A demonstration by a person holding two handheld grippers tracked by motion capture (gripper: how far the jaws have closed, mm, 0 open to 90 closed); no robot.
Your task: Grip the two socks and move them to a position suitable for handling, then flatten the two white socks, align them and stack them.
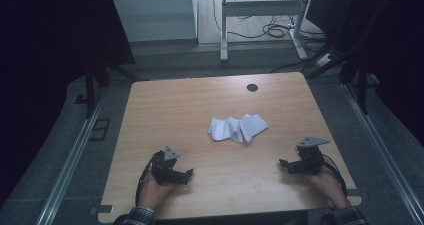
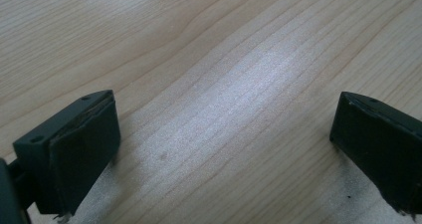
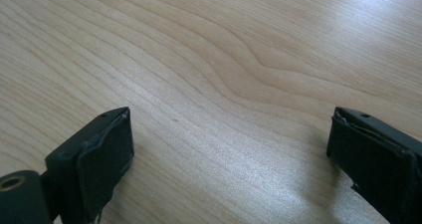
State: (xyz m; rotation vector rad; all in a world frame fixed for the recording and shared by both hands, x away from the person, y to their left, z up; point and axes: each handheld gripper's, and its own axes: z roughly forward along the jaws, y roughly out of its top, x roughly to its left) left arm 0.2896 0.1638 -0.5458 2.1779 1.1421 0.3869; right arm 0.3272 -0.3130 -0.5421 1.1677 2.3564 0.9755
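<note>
Both grippers are sitting low on the wooden tabletop [image 1: 175,105], left gripper [image 1: 189,173] and right gripper [image 1: 283,163] with fingers spread wide, gripping nothing. The crumpled white cloth [image 1: 237,128] is lying mid-table, well apart from both.

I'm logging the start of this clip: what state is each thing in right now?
Cloth: white, crumpled, lying loose mid-table, untouched.
Left gripper: open, nothing between its jaws, resting low on the table near the front edge.
Right gripper: open, nothing between its jaws, low on the table at the other side.
Table: wooden top, with a round dark hole near its far edge.
</note>
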